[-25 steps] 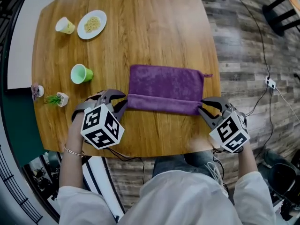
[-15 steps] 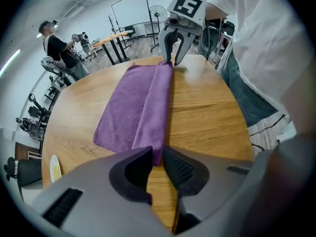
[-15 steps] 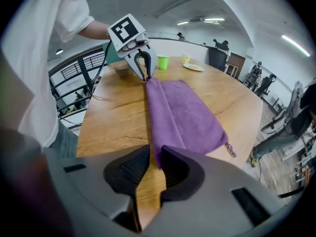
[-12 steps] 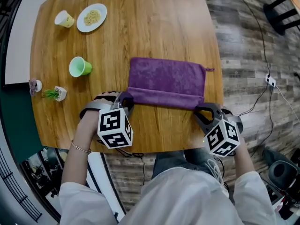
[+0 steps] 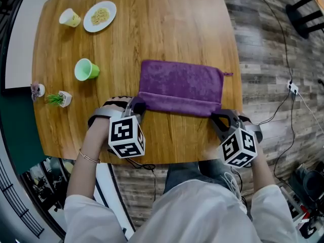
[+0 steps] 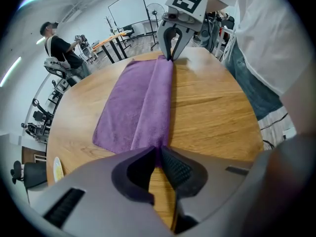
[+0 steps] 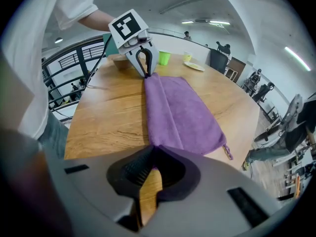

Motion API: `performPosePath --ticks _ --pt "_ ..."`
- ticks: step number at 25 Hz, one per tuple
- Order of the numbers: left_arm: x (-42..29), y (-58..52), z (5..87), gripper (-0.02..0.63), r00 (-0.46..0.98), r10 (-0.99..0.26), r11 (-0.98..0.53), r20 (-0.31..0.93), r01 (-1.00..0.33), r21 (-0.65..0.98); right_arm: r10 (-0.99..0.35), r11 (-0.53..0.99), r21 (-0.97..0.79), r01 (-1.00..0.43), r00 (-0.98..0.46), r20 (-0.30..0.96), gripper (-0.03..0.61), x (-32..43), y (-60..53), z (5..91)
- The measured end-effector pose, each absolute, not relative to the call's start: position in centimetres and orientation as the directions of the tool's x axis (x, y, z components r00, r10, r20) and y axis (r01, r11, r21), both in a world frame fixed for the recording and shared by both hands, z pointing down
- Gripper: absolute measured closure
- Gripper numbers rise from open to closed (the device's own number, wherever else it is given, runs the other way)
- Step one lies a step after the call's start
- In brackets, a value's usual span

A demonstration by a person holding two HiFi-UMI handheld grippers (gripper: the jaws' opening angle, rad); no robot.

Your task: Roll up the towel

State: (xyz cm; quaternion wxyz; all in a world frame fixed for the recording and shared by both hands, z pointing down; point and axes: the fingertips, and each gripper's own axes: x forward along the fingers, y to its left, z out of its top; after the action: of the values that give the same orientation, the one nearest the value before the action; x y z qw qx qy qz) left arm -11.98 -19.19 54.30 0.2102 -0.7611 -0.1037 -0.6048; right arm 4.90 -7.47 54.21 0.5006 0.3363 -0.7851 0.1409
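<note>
A purple towel (image 5: 182, 85) lies flat on the wooden table (image 5: 167, 29), its near edge turned over into a low fold (image 5: 177, 105). My left gripper (image 5: 135, 106) points steeply down at the fold's left end. In the left gripper view its jaws (image 6: 159, 154) are closing with the towel's (image 6: 143, 102) corner pinched between the pads. My right gripper (image 5: 218, 118) is at the fold's right end. In the right gripper view it (image 7: 150, 154) is shut on the towel's (image 7: 177, 110) corner. Each gripper view shows the other gripper (image 6: 170, 53) (image 7: 145, 68) at the far end of the fold.
A green cup (image 5: 85, 70) lies left of the towel. A white plate with food (image 5: 99, 16) and a pale cup (image 5: 70, 18) sit at the far left. A small potted plant (image 5: 59, 99) stands by the left edge. The table's near edge (image 5: 167, 158) runs just below the grippers.
Both grippers have come down and inward onto the two ends of the towel's near fold, and their jaws have closed on it. The towel has stayed in place.
</note>
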Motion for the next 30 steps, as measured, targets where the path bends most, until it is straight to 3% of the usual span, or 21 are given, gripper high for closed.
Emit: performPosePath --ticks 11,19,30 --pt "-12.8 -17.3 53.8 0.598 0.228 -0.082 -0.910 0.970 0.380 -0.166 -0.371 0.740 0.080 -0.668 -0.306 0.877 0.566 4.5 -6.2 53.9" --pt "-14.4 -13.7 52.3 0.598 0.172 0.060 -0.936 0.983 0.351 -0.005 -0.291 0.751 -0.059 -0.657 -0.410 0.865 0.566 3.4 -3.5 52.5" --pt "-11.6 -19.2 51.4 0.597 0.155 0.091 -0.956 0.984 0.291 0.043 -0.368 0.672 -0.063 -0.738 -0.406 0.837 0.566 7.1 -8.4 51.5"
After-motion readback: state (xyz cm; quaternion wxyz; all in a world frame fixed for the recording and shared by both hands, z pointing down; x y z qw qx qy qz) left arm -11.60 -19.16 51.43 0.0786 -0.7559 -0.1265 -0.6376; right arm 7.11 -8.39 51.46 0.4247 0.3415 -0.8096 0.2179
